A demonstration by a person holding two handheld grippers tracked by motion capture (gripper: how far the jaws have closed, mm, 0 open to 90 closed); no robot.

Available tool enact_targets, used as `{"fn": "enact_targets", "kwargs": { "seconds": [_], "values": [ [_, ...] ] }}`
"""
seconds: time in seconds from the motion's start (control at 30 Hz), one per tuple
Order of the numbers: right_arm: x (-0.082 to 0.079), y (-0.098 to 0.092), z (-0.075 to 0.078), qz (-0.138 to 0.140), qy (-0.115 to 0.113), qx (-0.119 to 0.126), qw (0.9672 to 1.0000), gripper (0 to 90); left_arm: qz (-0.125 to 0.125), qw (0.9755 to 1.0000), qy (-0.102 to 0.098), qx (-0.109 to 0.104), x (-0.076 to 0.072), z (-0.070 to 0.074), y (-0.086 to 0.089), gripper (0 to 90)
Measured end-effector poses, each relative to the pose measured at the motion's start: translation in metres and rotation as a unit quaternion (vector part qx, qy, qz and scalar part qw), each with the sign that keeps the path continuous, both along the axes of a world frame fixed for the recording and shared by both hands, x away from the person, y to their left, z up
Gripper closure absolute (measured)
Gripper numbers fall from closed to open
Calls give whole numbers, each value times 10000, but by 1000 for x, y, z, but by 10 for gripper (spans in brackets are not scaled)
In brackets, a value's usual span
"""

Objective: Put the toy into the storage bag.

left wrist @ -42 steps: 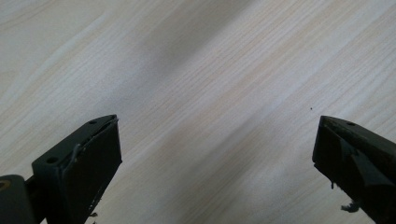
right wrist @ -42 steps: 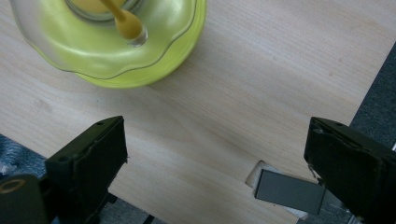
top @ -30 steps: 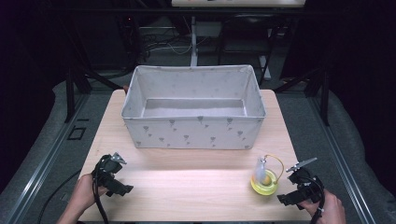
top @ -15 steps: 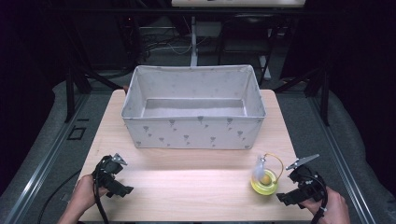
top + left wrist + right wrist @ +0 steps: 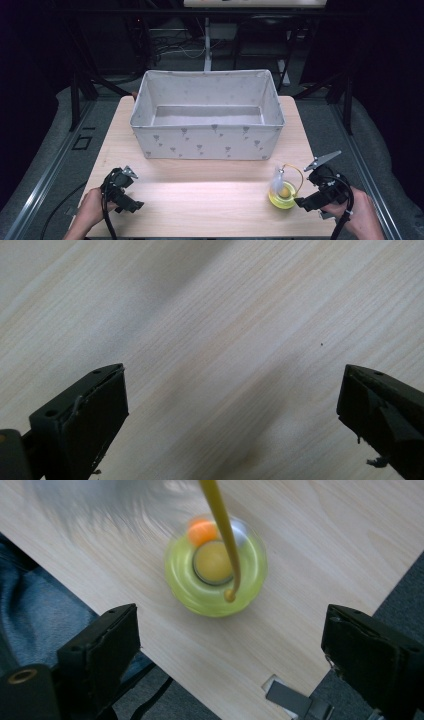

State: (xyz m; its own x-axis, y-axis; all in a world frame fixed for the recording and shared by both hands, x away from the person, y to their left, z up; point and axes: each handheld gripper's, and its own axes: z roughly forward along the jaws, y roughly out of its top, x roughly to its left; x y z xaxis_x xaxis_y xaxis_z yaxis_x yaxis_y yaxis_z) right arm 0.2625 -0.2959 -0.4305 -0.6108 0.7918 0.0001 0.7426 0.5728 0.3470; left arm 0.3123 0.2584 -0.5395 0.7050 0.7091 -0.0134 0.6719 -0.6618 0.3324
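i have the right gripper a touch closer to the toy than it was a second ago; the shift is small, and the toy itself sits in the same spot in front of the box, off the box's right front corner and near the desk edge closest to me. i read that as the approach just beginning: nothing is picked up yet, and the box is empty.

in the right gripper view the gripper is released, jaws spread wide with the toy ahead of them and between their lines, not touching either one. the left gripper waits in front of the box's left front corner, well apart from the toy; in the left gripper view it is released too, with bare desk under it.

the toy is a small round thing with a translucent yellow-green base, a duller yellow ball seated in its middle and a smaller orange ball just beside that. a thin yellow wire loop rises from it, and a wispy white feather stands on the side away from my right gripper. it looks light and likely to roll or tip, so i would close on the base, not the wire.
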Motion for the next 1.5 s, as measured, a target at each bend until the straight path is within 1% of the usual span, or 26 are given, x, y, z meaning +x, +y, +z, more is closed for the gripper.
{"fn": "enact_targets", "kwargs": {
  "seconds": [0.07, 0.17, 0.2, 0.27, 0.33, 0.4, 0.43, 0.53, 0.63, 0.67, 0.7, 0.73, 0.77, 0.8, 0.83, 0.9, 0.93, 0.97, 1.1, 1.2, 1.23, 1.3, 1.37, 1.47, 1.5],
  "values": [
    [4, 4, 5, 52, -44, -45, 10000, 121, 0, 10000, 3, 1, 0, 0, 0, 1],
    [10, 11, 14, 176, -69, -252, 9995, 158, 3, 10000, 8, -1, 0, 0, 0, 1],
    [11, 13, 16, 193, -75, -264, 9994, 179, -4, 10000, 7, 11, 0, 0, 1, 1],
    [14, 19, 23, 326, -41, -377, 9987, 248, -8, 10000, 41, 25, 0, -1, 0, 1],
    [16, 23, 28, 371, -27, -415, 9984, 316, -33, 10000, 37, 54, 0, -1, 0, 1],
    [21, 27, 33, 463, 44, -584, 9972, 376, -43, 10000, 45, 60, 0, -1, 0, 1],
    [23, 29, 36, 459, 52, -672, 9967, 406, -46, 10000, 53, 62, 0, -1, 0, 1],
    [28, 34, 41, 528, 124, -808, 9953, 497, -52, 9999, 73, 77, 0, -2, 0, 1],
    [31, 39, 45, 659, 223, -938, 9932, 562, -48, 9999, 64, 79, 0, -3, -1, 1],
    [31, 40, 45, 689, 271, -950, 9927, 592, -52, 9999, 84, 98, 0, -3, -1, 1],
    [32, 42, 45, 735, 308, -1060, 9912, 615, -66, 9999, 98, 98, 0, -3, -2, 1],
    [33, 43, 44, 718, 361, -1032, 9914, 632, -93, 9998, 103, 122, 0, -3, -2, 1],
    [34, 44, 44, 754, 410, -1115, 9901, 650, -83, 9999, 95, 112, 0, -3, -2, 2],
    [34, 45, 43, 772, 478, -1128, 9895, 667, -65, 9999, 96, 95, -1, -3, -2, 1],
    [34, 46, 42, 760, 509, -1098, 9897, 686, -81, 9999, 76, 104, -1, -3, -2, 2],
    [36, 47, 42, 840, 588, -1156, 9880, 740, -77, 9999, 57, 96, 0, -2, -1, 1],
    [35, 48, 41, 819, 572, -1113, 9888, 764, -53, 9999, 53, 82, -1, -2, -1, 1],
    [36, 48, 41, 879, 610, -1234, 9866, 783, -46, 9999, 52, 79, -1, -2, -1, 2],
    [37, 49, 39, 872, 666, -1213, 9865, 858, -66, 9999, 80, 124, -1, -3, -2, 2],
    [38, 49, 39, 871, 694, -1211, 9864, 879, -60, 9999, 94, 108, 0, -3, -2, 2],
    [38, 49, 40, 893, 705, -1242, 9857, 880, -39, 9999, 92, 93, 0, -4, -2, 2],
    [38, 49, 40, 855, 733, -1090, 9876, 882, -26, 9999, 88, 89, -1, -4, -3, 2],
    [38, 50, 40, 875, 739, -1094, 9874, 882, -78, 9999, 92, 122, 0, -3, -2, 2],
    [39, 52, 41, 905, 712, -1108, 9872, 883, -85, 9998, 96, 129, 0, -3, -2, 2],
    [40, 52, 42, 915, 714, -1074, 9874, 884, -87, 9998, 100, 132, 0, -4, -2, 2]
  ]
}}
